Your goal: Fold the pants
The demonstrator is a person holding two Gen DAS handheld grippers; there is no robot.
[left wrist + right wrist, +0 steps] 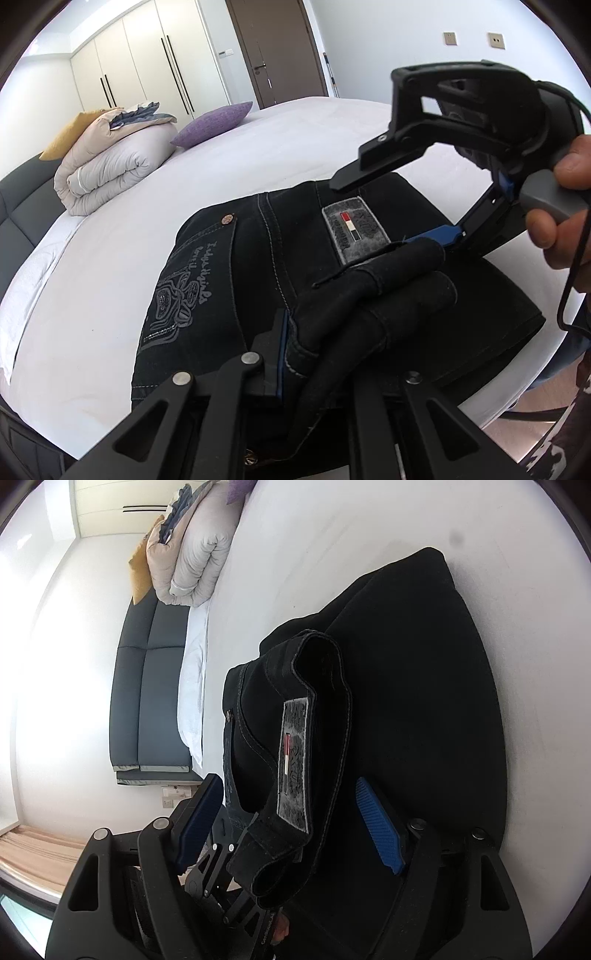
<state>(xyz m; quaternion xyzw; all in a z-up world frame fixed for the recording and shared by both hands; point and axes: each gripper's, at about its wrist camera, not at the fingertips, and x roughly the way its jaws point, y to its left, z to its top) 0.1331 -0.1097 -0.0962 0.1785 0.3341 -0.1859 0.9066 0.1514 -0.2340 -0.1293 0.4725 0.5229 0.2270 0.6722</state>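
On the bed (110, 236), left claw (314, 354) grips pants (221, 280); right claw (291, 827) wide apart.

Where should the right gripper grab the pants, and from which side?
Grip the lifted waistband beside the grey patch, from its near end: it stands up as a loop off the flat pants, between the pads of the open right gripper.

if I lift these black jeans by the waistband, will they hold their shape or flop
Probably flop: the black jeans already bunch and curl where the left gripper holds the waistband. The thick denim and stitched seams suggest some heft. The right gripper stands open around the waistband, so that side likely sags on lifting.
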